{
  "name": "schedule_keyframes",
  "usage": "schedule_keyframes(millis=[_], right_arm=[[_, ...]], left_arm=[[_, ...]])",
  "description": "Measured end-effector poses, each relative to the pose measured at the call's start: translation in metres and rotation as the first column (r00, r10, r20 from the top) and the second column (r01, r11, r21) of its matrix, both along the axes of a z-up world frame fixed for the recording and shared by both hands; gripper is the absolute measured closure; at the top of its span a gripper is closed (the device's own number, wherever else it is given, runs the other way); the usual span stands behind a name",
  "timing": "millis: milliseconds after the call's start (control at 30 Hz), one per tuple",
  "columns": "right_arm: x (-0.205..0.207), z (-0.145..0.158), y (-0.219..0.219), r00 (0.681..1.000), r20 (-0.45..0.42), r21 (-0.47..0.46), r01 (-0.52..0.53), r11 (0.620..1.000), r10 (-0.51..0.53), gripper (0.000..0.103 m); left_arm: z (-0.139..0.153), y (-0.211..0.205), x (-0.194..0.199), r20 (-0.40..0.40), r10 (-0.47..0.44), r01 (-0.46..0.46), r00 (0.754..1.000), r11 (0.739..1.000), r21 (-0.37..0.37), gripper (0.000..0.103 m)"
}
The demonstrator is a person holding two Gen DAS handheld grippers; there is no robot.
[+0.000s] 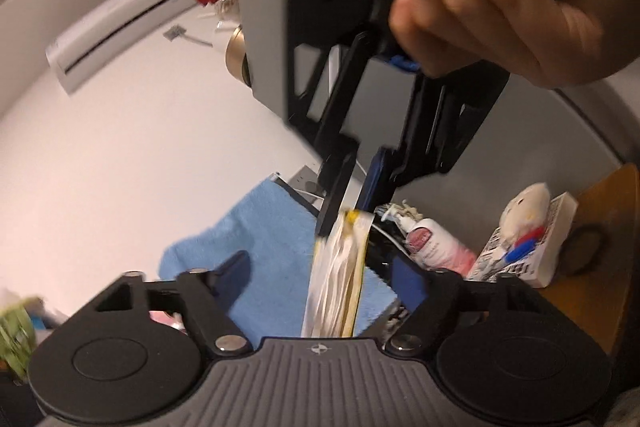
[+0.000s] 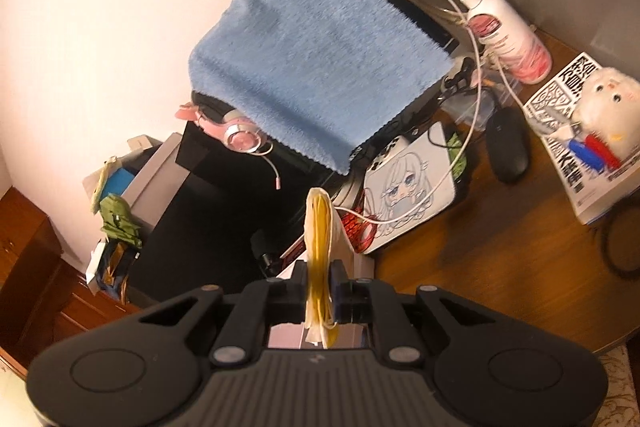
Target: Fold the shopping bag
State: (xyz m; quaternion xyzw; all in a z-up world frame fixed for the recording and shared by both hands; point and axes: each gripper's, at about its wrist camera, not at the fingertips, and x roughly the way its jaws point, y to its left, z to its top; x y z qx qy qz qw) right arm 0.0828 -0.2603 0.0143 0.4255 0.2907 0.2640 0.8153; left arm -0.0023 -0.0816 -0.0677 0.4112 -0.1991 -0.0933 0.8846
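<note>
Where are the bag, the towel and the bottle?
bag [image 2: 318, 255], right wrist view, yellow folded edge.
towel [image 2: 316, 55], right wrist view, middle of cloth.
bottle [image 2: 506, 35], right wrist view, label on body.

Warm indoor light, heavy fisheye bending at edges, motion blur across the left wrist view.

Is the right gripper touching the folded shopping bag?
Touching. The right wrist view shows the right gripper with its jaws closed on the folded shopping bag, the yellow and white strip pinched between them with no gap.

Shopping bag [image 2: 318, 259], white-yellow, bunched narrow strip; hanging upright
</note>
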Motion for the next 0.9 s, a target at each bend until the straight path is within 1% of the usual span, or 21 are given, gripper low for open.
schedule_keyframes(millis=[33, 100, 133, 167, 233, 333, 367, 433, 633, 800, 833, 867, 900], right_arm=[[-0.001, -0.001, 0.004, 1.0, 0.003, 0.001, -0.001, 1.0, 0.001, 0.092], [-0.001, -0.003, 0.009, 1.0, 0.008, 0.008, -0.005, 1.0, 0.005, 0.092], [-0.001, -0.004, 0.011, 1.0, 0.01, 0.012, -0.008, 1.0, 0.008, 0.092], [-0.001, -0.004, 0.014, 1.0, 0.012, 0.016, -0.01, 1.0, 0.01, 0.092], [-0.001, -0.005, 0.015, 1.0, 0.014, 0.023, -0.012, 1.0, 0.012, 0.092], [-0.001, -0.007, 0.016, 1.0, 0.013, 0.034, -0.012, 0.999, 0.011, 0.092], [-0.001, -0.008, 0.016, 1.0, 0.013, 0.037, -0.012, 0.999, 0.011, 0.092], [-0.001, -0.009, 0.016, 1.0, 0.013, 0.044, -0.011, 0.999, 0.011, 0.092], [-0.001, -0.012, 0.017, 1.0, 0.012, 0.065, -0.011, 0.998, 0.01, 0.092], [-0.001, -0.015, 0.017, 1.0, 0.011, 0.083, -0.011, 0.997, 0.01, 0.092], [-0.001, -0.015, 0.017, 1.0, 0.011, 0.086, -0.011, 0.996, 0.01, 0.092], [-0.001, -0.016, 0.017, 1.0, 0.011, 0.09, -0.011, 0.996, 0.01, 0.092], [-0.002, -0.016, 0.018, 1.0, 0.011, 0.091, -0.009, 0.996, 0.008, 0.092]], left_arm=[[-0.002, -0.002, 0.001, 0.019, 0.013, -0.013, 1.0, 1.0, 0.014, 0.036], [-0.006, -0.006, 0.005, 0.041, 0.049, -0.051, 0.998, 0.998, 0.038, 0.041], [-0.007, -0.007, 0.007, 0.035, 0.06, -0.062, 0.998, 0.997, 0.04, 0.047], [-0.007, -0.008, 0.008, 0.026, 0.071, -0.072, 0.997, 0.997, 0.042, 0.055], [-0.007, -0.009, 0.012, 0.008, 0.093, -0.094, 0.996, 0.995, 0.044, 0.066], [-0.008, -0.01, 0.017, 0.005, 0.127, -0.127, 0.992, 0.991, 0.039, 0.068], [-0.009, -0.009, 0.017, 0.009, 0.132, -0.132, 0.991, 0.991, 0.039, 0.072], [-0.01, -0.01, 0.018, 0.021, 0.139, -0.14, 0.99, 0.989, 0.043, 0.075], [-0.017, -0.014, 0.016, 0.064, 0.165, -0.17, 0.984, 0.983, 0.074, 0.077], [-0.02, -0.015, 0.012, 0.048, 0.158, -0.161, 0.986, 0.984, 0.076, 0.077], [-0.02, -0.015, 0.012, 0.045, 0.157, -0.16, 0.987, 0.984, 0.077, 0.079], [-0.021, -0.015, 0.012, 0.044, 0.156, -0.159, 0.987, 0.985, 0.071, 0.088], [-0.021, -0.015, 0.012, 0.044, 0.156, -0.159, 0.987, 0.986, 0.059, 0.089]])
